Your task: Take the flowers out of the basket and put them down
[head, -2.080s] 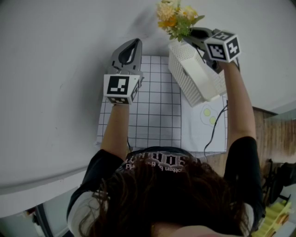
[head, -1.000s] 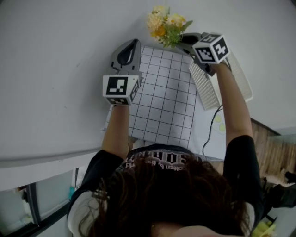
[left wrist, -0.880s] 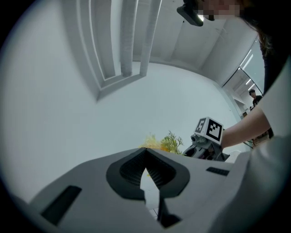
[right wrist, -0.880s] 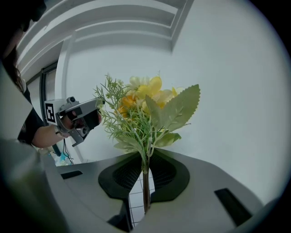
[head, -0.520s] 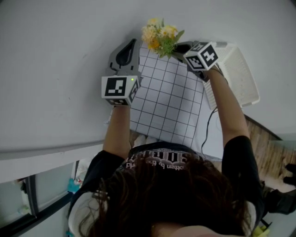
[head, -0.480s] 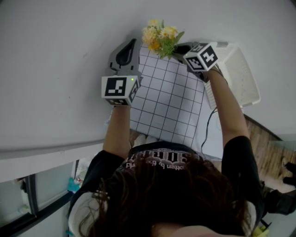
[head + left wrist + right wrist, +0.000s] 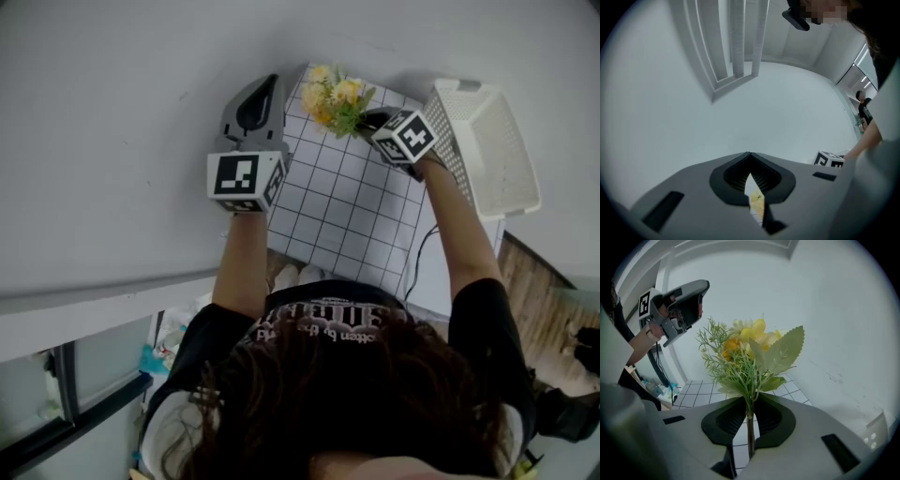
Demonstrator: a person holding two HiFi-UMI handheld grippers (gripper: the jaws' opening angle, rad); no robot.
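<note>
A small bunch of yellow flowers [image 7: 335, 96] with green leaves hangs over the far edge of the grid mat [image 7: 352, 202]. My right gripper [image 7: 367, 119] is shut on its thin stem. In the right gripper view the stem stands upright between the jaws of the right gripper [image 7: 749, 401], and the flowers [image 7: 749, 350] spread above them. The white slatted basket [image 7: 495, 150] lies to the right of that gripper, apart from the flowers. My left gripper [image 7: 266, 89] hovers left of the bunch, at the mat's left edge. The left gripper [image 7: 749, 155] has its jaw tips together and holds nothing.
The mat lies on a white table [image 7: 122, 141] that stretches far to the left. A black cable [image 7: 420, 258] runs down by the mat's right side. The table's near edge and a wooden floor [image 7: 544, 291] show at the lower right.
My right gripper has carried the flowers leftward, away from the basket, and they now hang over the mat. The basket now sits off to the right. My left gripper has stayed put.
</note>
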